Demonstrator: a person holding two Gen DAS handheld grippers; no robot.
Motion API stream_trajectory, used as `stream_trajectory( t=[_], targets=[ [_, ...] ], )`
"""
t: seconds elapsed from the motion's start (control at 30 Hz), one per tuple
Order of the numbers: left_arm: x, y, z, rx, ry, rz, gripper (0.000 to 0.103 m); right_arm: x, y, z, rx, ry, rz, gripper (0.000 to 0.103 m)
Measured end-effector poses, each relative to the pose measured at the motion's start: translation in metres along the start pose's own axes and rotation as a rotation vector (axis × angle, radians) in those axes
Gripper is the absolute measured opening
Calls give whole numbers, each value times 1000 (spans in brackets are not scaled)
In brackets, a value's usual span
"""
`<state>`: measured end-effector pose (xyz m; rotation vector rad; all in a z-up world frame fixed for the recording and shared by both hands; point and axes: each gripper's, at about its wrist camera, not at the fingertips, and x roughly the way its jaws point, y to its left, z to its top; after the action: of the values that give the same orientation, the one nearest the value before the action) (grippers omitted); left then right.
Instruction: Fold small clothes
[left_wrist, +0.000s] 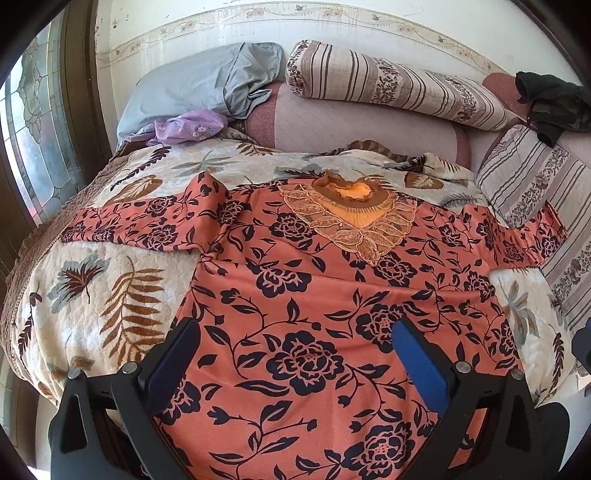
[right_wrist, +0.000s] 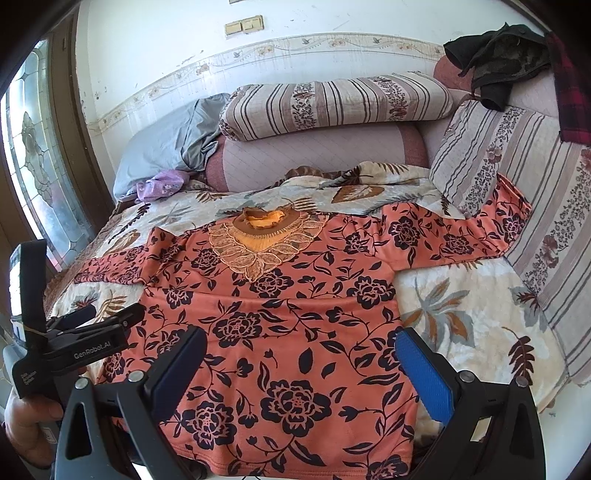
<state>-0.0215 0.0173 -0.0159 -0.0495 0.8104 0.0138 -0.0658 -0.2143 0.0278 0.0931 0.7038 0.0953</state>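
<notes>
The orange floral top (left_wrist: 314, 302) lies spread flat on the bed (left_wrist: 96, 280), filling mid-frame. The left hand-held gripper (left_wrist: 295, 354) and right hand-held gripper (right_wrist: 299, 365) gape wide, empty, over its hem. Pinching could catch the quilt beneath, dragging both.

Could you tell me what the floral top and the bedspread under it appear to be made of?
The floral top looks like soft, matte knit fabric: it lies limp, with a lace-like collar panel. The bedspread seems a plush quilted textile, its surface puckered by stitching.
</notes>
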Motion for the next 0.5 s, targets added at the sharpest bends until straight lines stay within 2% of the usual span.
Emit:
stream_trajectory(
  t=[0.07, 0.5],
  targets=[
    [1, -2, 1, 4, 1, 0, 103, 3, -2, -1, 13, 26, -5, 103],
    [4, -8, 1, 21, 7, 7, 103, 9, -10, 0, 33, 21, 5, 103]
  ],
)
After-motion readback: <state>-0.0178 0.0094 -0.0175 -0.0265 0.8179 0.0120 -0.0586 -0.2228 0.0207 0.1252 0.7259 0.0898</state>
